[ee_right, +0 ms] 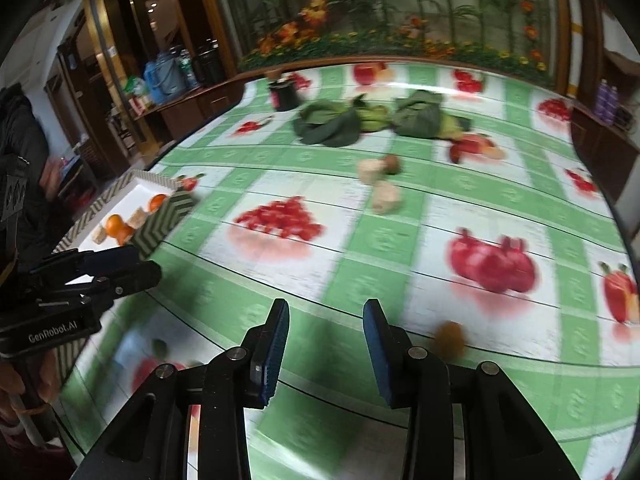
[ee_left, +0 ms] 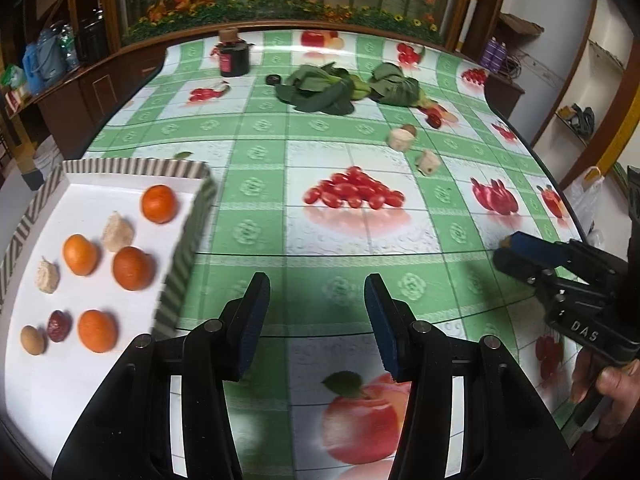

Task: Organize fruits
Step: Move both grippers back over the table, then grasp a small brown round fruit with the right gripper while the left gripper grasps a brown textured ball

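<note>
We hold both grippers, left point(ee_left: 316, 320) and right point(ee_right: 326, 344), released and empty over the table point(ee_left: 360, 248), beside the tray point(ee_left: 200, 216) of oranges point(ee_left: 159, 204).

Leafy greens point(ee_left: 320, 90) lie near the table's point(ee_left: 256, 268) far edge. A dark jar point(ee_left: 234, 56) with a cork lid stands toward the far left corner, a small black cap point(ee_left: 273, 79) between them.

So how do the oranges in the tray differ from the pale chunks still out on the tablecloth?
The oranges are round, smooth and bright orange; the pale chunks are blocky, rough and beige. The oranges lie inside the striped tray, while those chunks lie loose on the tablecloth near the leafy greens. Four oranges show, against two loose chunks. Neither sort is touched by a gripper.
</note>
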The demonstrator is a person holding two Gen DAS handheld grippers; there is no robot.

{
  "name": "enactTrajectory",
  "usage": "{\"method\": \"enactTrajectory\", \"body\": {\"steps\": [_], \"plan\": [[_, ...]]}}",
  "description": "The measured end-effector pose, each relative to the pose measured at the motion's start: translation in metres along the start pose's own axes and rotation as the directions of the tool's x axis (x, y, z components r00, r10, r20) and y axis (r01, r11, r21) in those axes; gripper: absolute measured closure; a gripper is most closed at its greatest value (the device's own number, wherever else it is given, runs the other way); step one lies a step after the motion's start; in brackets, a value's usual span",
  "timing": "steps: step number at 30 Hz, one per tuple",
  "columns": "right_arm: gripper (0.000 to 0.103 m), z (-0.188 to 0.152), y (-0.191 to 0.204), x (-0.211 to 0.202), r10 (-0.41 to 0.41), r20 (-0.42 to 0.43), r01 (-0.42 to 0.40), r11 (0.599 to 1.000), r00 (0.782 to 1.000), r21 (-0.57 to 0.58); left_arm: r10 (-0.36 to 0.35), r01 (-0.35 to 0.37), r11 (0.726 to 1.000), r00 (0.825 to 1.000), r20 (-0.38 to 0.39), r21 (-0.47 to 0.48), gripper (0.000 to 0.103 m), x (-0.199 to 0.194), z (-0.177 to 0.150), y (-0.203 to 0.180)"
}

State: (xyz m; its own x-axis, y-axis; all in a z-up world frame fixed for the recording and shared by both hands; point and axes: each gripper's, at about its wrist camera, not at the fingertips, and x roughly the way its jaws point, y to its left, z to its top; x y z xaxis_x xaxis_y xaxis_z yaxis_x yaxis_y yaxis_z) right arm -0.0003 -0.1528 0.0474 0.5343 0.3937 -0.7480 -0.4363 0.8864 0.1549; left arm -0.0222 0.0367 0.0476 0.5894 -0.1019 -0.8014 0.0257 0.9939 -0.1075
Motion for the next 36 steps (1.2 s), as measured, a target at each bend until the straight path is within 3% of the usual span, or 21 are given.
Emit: {"method": "enactTrajectory", "body": {"steps": [5,10,21,26,36], "plan": [[0.064,-0.016,-0.03,-0.009,-0.074,-0.017,0.074,0.997,0.997,0.016,-0.02,0.021,1.0,0.999,-0.026,0.013,0.055,0.012,0.001,-0.014],[0.064,-0.027,-0.058,-0.007,-0.099,-0.039,0.101,0.993,0.994,0.061,-0.037,0.038,0.999,0.998,-0.043,0.032,0.055,0.022,0.004,-0.03],[0.064,-0.013,-0.065,0.018,-0.059,-0.055,0.06,0.998,0.997,0.016,-0.058,0.062,0.996,0.996,-0.069,0.057,0.055,0.041,0.021,-0.054],[0.079,-0.013,-0.068,0.017,-0.065,-0.053,0.064,0.998,0.996,-0.017,-0.061,0.066,0.996,0.995,-0.073,0.061,0.055,0.052,0.035,-0.066],[0.079,-0.015,-0.084,0.011,0.006,-0.037,-0.004,0.999,0.999,0.053,-0.074,0.078,0.995,0.994,-0.077,0.06,0.055,0.088,0.083,-0.093]]}}
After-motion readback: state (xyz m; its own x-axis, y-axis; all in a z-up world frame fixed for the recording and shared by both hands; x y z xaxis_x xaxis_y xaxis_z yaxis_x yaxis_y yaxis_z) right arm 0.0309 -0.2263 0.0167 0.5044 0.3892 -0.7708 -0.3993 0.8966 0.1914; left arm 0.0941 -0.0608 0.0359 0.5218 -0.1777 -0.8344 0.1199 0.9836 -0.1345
